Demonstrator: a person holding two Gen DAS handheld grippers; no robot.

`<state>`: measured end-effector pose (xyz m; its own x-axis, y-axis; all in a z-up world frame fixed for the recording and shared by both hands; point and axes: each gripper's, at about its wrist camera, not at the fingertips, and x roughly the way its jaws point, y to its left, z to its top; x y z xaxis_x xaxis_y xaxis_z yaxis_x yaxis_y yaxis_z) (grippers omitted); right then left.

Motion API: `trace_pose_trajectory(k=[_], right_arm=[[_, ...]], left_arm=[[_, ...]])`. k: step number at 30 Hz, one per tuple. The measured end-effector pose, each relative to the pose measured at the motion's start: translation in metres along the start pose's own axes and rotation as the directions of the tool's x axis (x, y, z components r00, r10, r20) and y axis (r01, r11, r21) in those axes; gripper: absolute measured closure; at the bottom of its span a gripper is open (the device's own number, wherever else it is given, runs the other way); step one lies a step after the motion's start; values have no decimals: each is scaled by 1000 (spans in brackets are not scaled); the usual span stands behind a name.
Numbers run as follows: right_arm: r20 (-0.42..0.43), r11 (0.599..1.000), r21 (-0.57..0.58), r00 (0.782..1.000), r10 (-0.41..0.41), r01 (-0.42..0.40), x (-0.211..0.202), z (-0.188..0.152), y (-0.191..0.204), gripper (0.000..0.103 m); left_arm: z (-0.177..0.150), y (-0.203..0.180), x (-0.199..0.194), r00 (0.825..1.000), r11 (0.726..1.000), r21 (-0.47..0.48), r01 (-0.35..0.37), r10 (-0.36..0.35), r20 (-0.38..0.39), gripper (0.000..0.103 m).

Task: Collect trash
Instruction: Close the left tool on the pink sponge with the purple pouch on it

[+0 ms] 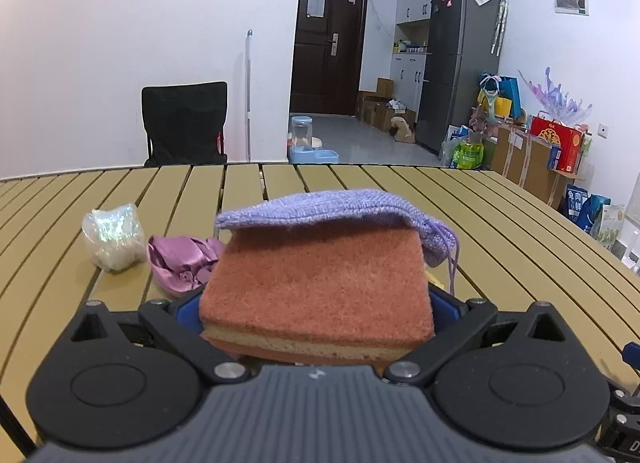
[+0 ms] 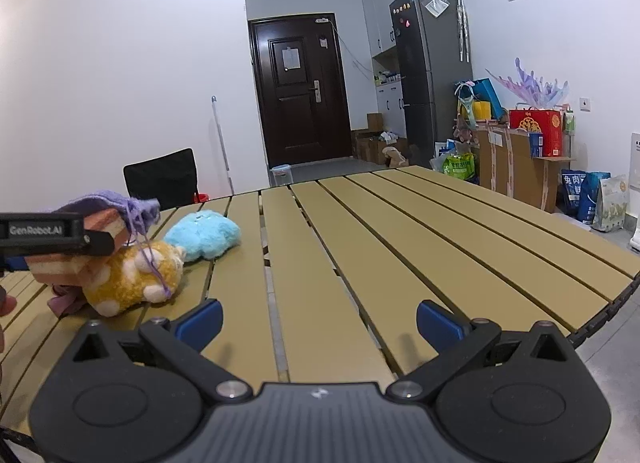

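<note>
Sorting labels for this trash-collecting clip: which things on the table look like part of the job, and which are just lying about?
Likely part of the job:
- sponge, held in the left tongs
- purple knit pouch on top of it
- crumpled clear wrap
- crumpled pink ribbon

Probably just lying about:
- yellow plush toy
- blue plush toy

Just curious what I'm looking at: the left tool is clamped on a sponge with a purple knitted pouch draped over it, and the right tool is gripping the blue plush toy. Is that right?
Not quite. The right tool grips nothing: the right wrist view shows its blue fingers spread over bare table, with the blue plush toy lying apart. The left tool does hold the sponge under the purple knitted pouch.
</note>
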<state>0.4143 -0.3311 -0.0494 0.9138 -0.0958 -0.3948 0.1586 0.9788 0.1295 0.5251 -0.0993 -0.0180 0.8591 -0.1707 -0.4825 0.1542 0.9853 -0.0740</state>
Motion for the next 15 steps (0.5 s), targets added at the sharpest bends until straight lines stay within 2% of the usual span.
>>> trace_pose_trajectory(k=[8, 15], right_arm=[[-1, 1000, -3, 1000, 7, -7, -1, -2, 1, 0], [3, 1000, 7, 1000, 13, -13, -4, -1, 3, 0]], left_arm=[[-2, 0, -4, 1000, 1000, 8, 6, -6, 22, 4], [-1, -6, -26, 998, 999, 50, 0, -3, 63, 4]])
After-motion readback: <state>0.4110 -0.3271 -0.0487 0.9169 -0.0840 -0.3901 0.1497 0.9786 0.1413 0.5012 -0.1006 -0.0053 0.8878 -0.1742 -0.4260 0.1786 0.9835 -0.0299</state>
